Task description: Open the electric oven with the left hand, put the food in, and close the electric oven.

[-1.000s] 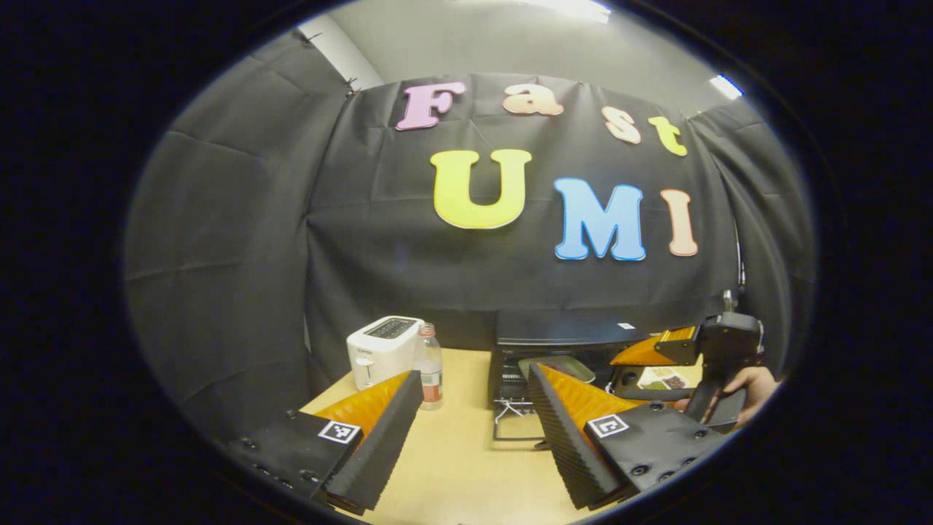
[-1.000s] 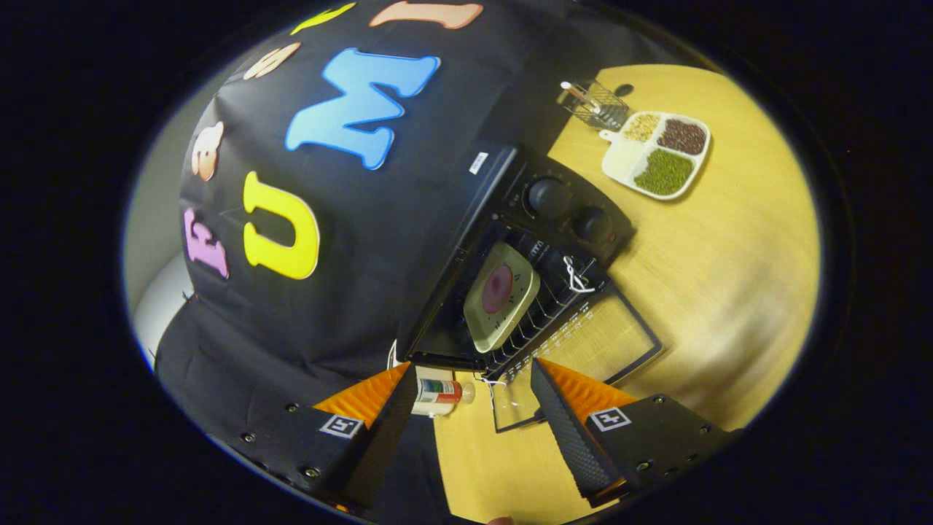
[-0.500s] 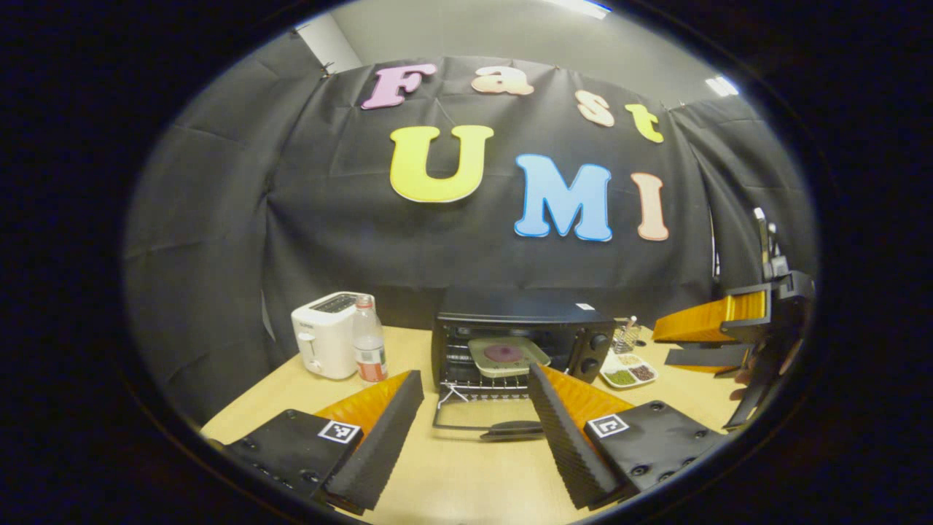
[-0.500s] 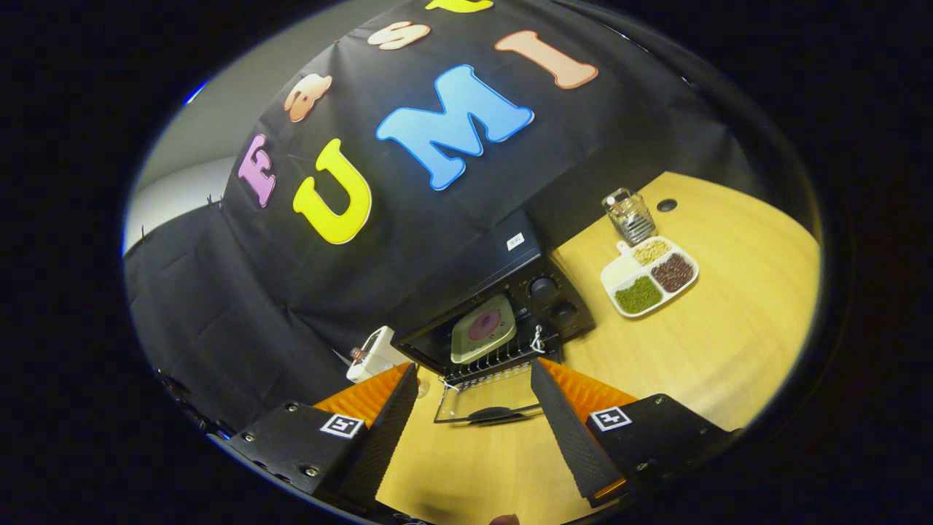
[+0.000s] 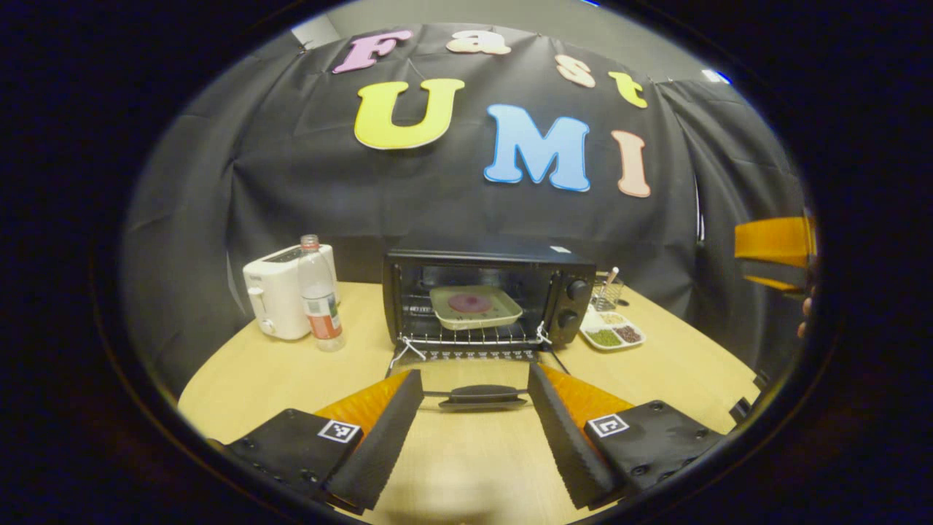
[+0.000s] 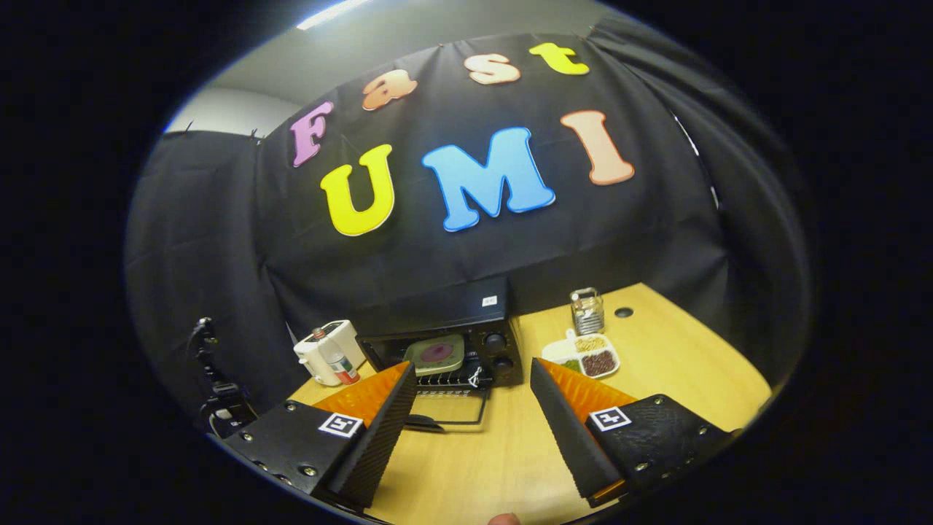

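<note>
Nearest, the left gripper [image 5: 474, 426] hangs with jaws wide and empty, just short of the door handle [image 5: 482, 396] of the lowered oven door [image 5: 481, 373]. The right gripper [image 6: 472, 423] is likewise wide and empty. Beyond, the electric oven [image 5: 487, 297] stands open with the plate of food [image 5: 474, 306] on its rack. Closing seems the remaining step: the left gripper likely must catch the handle and swing the door up.

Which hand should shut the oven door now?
Left. Its hand-held gripper is open and lined up with the door handle, low and near. The right hand-held gripper sits farther back and off-centre.
</note>
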The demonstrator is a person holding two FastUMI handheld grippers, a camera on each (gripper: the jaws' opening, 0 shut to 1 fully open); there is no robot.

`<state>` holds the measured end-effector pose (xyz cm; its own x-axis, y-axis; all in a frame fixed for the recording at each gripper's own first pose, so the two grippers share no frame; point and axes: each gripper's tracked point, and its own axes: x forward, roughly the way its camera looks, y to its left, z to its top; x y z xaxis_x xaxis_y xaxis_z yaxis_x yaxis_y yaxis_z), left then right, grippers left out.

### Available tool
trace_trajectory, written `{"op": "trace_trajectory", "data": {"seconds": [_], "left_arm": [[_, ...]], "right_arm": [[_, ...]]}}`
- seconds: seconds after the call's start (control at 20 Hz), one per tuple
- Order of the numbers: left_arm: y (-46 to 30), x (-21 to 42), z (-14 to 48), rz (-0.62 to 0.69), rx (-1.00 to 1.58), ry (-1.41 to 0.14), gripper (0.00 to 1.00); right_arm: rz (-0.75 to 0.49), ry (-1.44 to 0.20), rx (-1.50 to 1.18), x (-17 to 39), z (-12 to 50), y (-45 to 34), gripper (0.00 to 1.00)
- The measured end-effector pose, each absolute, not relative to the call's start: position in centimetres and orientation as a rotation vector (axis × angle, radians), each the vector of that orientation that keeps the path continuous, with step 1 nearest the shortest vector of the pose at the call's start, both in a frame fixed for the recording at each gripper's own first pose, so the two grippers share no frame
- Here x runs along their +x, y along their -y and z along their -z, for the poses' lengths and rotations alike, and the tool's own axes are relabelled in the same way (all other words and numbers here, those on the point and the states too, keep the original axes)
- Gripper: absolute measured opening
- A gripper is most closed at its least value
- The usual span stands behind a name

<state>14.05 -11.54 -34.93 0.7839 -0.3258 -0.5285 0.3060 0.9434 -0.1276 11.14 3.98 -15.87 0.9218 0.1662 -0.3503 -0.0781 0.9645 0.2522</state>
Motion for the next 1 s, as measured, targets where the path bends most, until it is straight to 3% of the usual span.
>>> {"op": "trace_trajectory", "data": {"seconds": [0.55, 1.0], "left_arm": [[14.2, 13.6, 46.0, 0.368, -0.009, -0.824, 0.98], [15.5, 16.1, 49.6, 0.365, 0.046, -0.861, 0.98]], "right_arm": [[0.054, -0.256, -0.037, 8.4, 12.4, 0.3, 0.98], [0.167, -0.292, -0.041, 6.4, 13.4, 3.4, 0.97]]}}
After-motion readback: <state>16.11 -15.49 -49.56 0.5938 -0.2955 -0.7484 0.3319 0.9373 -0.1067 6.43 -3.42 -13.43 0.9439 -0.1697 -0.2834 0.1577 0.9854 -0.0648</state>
